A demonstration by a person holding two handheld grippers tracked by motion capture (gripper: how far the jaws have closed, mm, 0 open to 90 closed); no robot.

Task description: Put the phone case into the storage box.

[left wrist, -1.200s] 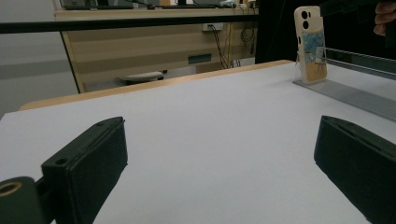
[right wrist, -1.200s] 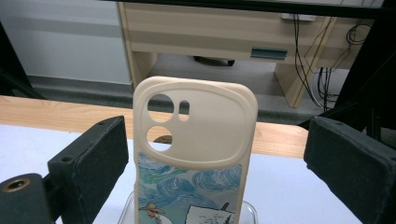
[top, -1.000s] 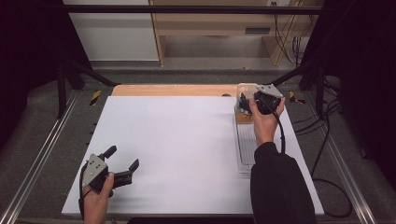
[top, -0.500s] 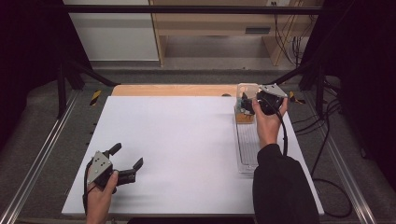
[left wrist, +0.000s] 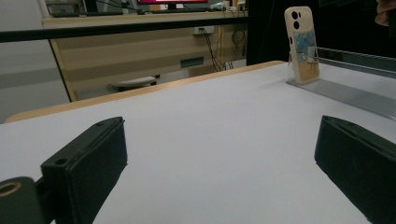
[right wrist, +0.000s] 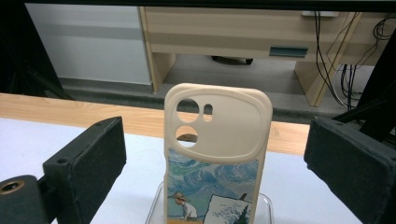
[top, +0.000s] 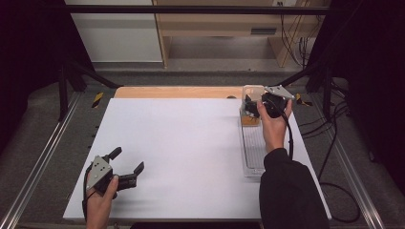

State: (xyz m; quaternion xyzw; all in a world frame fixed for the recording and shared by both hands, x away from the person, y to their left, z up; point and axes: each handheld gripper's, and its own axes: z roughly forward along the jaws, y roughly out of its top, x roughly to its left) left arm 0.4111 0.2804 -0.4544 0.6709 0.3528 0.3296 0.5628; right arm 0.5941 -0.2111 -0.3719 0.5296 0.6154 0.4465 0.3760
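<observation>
On the white worktop (top: 191, 152), a phone case (right wrist: 215, 154) stands upright in a clear rack (top: 253, 148) at the far right. The right gripper (right wrist: 215, 163) brackets it, fingers open, seemingly about to grasp; closing squarely comes next. The left gripper (top: 125, 167) rests open, near left.

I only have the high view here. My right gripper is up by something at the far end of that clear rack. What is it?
Observer: A cream phone case standing upright in the clear rack, painted scene on its back.
Operator: Are the right gripper's jaws on it yet?
Observer: No. In the right gripper view the right gripper is open, one jaw on each side, gaps showing.
Operator: And the left?
Observer: The left gripper is open above bare white table, holding nothing.
</observation>
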